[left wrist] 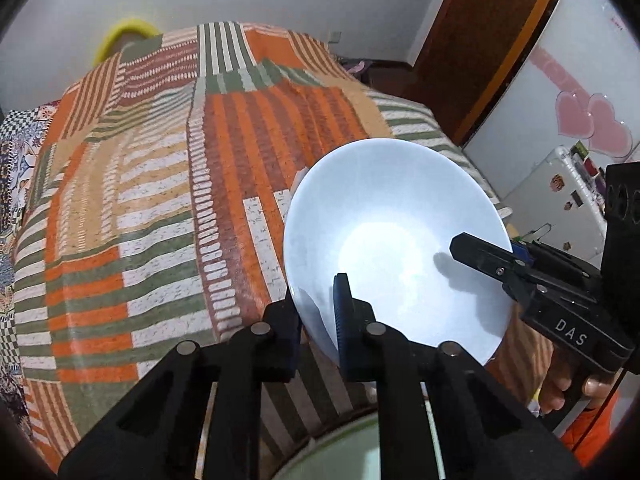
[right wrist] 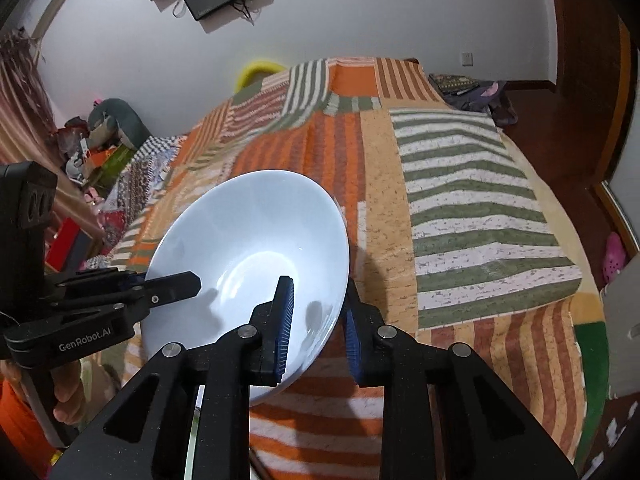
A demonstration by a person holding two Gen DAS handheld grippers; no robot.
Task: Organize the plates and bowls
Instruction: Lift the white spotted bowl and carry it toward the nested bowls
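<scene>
A white bowl hangs in the air above the striped bedspread, held at two sides of its rim. My left gripper is shut on the bowl's near-left rim, one blue pad inside, one outside. My right gripper is shut on the bowl at its right rim the same way. Each gripper shows in the other's view, the right one in the left wrist view and the left one in the right wrist view. A pale green dish rim lies below the left gripper.
The bed's orange, green and white striped cover fills the space below and ahead. A white fridge with pink hearts stands at the right. A dark wooden door is behind it. Clutter lies left of the bed.
</scene>
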